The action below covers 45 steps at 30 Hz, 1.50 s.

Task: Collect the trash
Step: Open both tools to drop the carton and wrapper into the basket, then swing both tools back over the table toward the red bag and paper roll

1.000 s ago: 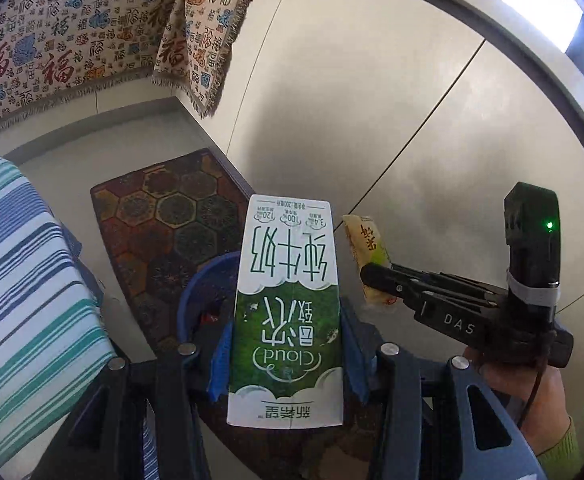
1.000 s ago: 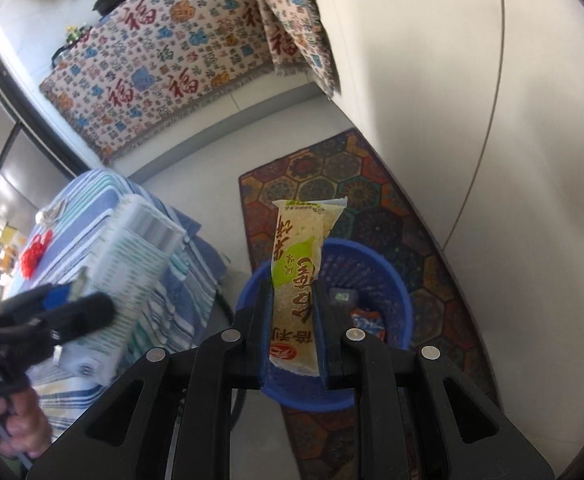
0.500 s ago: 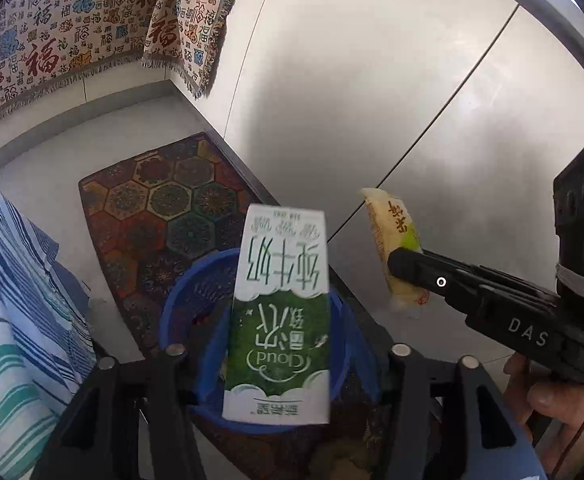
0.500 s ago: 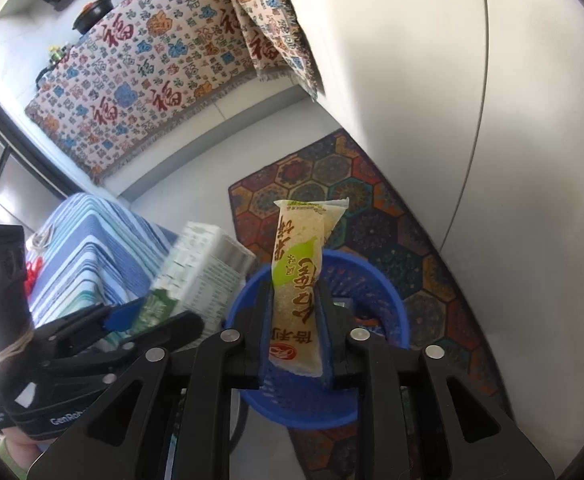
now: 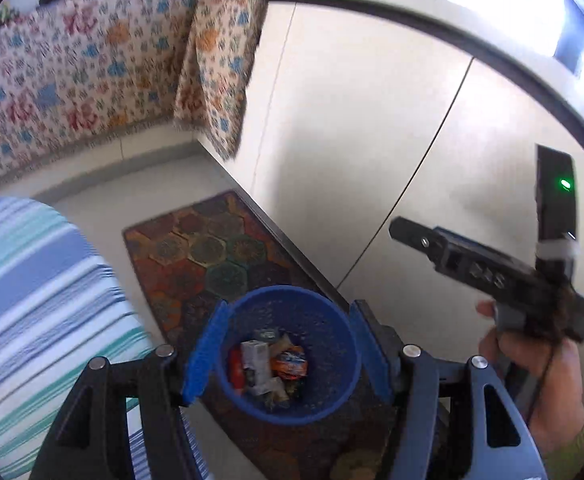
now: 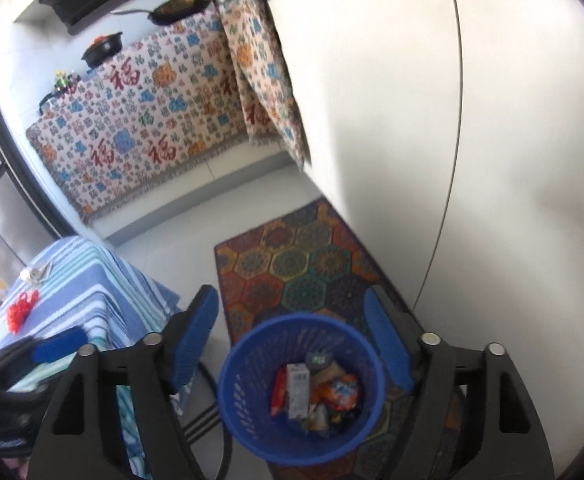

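my left tongs (image 5: 285, 354) hang spread wide and empty right over the blue bin (image 5: 287, 354), and my right tongs (image 6: 292, 344) are just as far apart and empty above the same bin (image 6: 302, 388), so both seem held there to let things fall straight in. the trash (image 6: 316, 394) lies at the bottom: a small white carton (image 6: 298, 394), an orange wrapper (image 6: 342, 392) and something red (image 6: 279, 396), piled together well below the rim. in the left view my right hand (image 5: 532, 364) holds its tongs off to the side, near the pale cabinet doors (image 5: 372, 140). the bin stands on a patterned rug (image 6: 292, 264) on the floor, close to those doors. a striped cloth (image 5: 39, 312) covers the worktop just beside the bin on my left; a red thing (image 6: 21, 312) and a pale crumpled bit (image 6: 35, 274) sit on it, perhaps more to collect. i judge the worktop edge is what i must swing around to reach them
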Each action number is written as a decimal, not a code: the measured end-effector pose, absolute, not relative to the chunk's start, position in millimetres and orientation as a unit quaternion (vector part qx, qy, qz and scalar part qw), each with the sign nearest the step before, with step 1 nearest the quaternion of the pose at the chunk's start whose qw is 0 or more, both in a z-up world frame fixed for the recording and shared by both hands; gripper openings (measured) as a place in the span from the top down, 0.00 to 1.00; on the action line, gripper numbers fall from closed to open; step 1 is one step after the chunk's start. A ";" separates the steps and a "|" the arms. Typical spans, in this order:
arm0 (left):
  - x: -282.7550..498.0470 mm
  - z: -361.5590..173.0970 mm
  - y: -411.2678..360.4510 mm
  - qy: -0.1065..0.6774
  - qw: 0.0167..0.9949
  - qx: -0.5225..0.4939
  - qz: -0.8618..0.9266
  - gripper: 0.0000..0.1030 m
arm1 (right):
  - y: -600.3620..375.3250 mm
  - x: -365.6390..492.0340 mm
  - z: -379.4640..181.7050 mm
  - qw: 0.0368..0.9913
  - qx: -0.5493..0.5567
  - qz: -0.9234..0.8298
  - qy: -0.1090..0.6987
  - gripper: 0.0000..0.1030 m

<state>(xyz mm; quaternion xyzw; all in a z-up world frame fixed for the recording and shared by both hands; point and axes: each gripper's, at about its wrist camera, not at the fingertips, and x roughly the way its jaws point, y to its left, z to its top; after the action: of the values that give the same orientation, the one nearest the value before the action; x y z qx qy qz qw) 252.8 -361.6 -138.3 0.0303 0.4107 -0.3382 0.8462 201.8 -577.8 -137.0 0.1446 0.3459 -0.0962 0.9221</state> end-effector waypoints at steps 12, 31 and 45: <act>204.0 -169.8 -145.7 0.448 0.884 0.026 -0.131 0.31 | -386.5 214.4 -137.4 0.939 0.014 0.054 0.340 0.05; 303.9 -205.1 -30.4 0.461 0.875 0.073 -0.130 0.00 | -210.0 247.1 -221.3 0.867 -0.108 0.202 0.442 0.01; 407.7 -204.1 -40.8 0.438 0.877 0.116 -0.161 0.05 | -214.4 239.8 -220.9 0.866 -0.100 0.207 0.444 0.00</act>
<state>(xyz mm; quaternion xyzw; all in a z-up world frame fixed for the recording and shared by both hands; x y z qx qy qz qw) 407.7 -40.8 -204.1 0.1160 0.4379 -0.1615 0.8768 239.8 -214.4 -220.9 -0.0999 0.4436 0.2072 0.8662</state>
